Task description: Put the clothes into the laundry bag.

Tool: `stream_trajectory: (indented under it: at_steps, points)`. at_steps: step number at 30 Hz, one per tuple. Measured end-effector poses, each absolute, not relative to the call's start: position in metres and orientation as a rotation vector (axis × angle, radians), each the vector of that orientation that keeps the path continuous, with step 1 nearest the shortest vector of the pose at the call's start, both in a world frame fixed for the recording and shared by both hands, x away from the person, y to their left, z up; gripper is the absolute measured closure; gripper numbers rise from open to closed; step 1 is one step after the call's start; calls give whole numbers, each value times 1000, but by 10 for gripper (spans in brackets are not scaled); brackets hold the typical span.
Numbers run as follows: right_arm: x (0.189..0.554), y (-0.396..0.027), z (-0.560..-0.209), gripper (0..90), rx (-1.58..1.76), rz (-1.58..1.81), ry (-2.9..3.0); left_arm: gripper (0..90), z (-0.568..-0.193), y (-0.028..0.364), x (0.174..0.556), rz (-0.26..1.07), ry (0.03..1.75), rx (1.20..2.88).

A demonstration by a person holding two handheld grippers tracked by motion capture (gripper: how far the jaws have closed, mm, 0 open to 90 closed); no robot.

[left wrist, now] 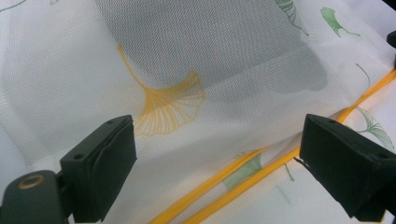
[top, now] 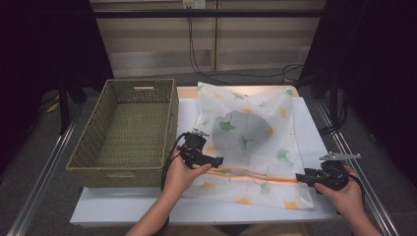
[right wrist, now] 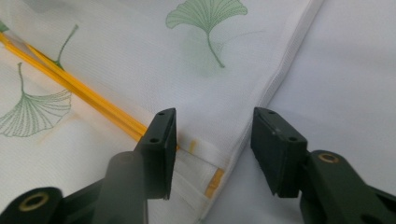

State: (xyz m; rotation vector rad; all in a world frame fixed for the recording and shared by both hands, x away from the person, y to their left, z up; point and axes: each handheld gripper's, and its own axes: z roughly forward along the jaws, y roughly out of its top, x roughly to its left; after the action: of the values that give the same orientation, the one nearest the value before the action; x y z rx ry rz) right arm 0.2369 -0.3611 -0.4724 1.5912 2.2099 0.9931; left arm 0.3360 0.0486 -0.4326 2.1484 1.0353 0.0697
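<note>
A white mesh bag [top: 246,132] printed with green and orange ginkgo leaves lies flat on the table, with a dark grey item [top: 241,129] showing through it. A yellow zipper [top: 255,176] runs along its near part. My left gripper [top: 216,161] rests on the bag's near left side. Its jaws stand wide open [left wrist: 217,135] over the mesh [left wrist: 187,56], just above the zipper [left wrist: 233,179]. My right gripper [top: 298,177] is at the bag's near right edge. Its jaws [right wrist: 212,123] are partly open and straddle the bag's side seam by the zipper's end [right wrist: 79,91], and the pads are not pressing.
A green woven basket [top: 125,130] stands at the left of the white table [top: 314,132], right beside the bag. Bare table [right wrist: 345,60] lies to the right of the bag. Cables [top: 196,59] hang behind the table's far edge.
</note>
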Motion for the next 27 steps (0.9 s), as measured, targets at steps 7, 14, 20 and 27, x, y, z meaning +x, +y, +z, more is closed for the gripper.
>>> stream_trajectory:
  at_steps: [7,14,20,27]
  points:
    - [234,-354,-472,662,1551,941,2207,106,-431,49,336,73,1037,2141]
    - [236,-347,-471,858,1566,941,2235,107,-431,49,335,76,1042,2138]
    - [239,-355,-467,870,1565,939,2233,106,-433,50,333,68,1046,2151]
    - [241,-373,-465,870,1607,964,2178,107,-436,55,332,44,1080,2141]
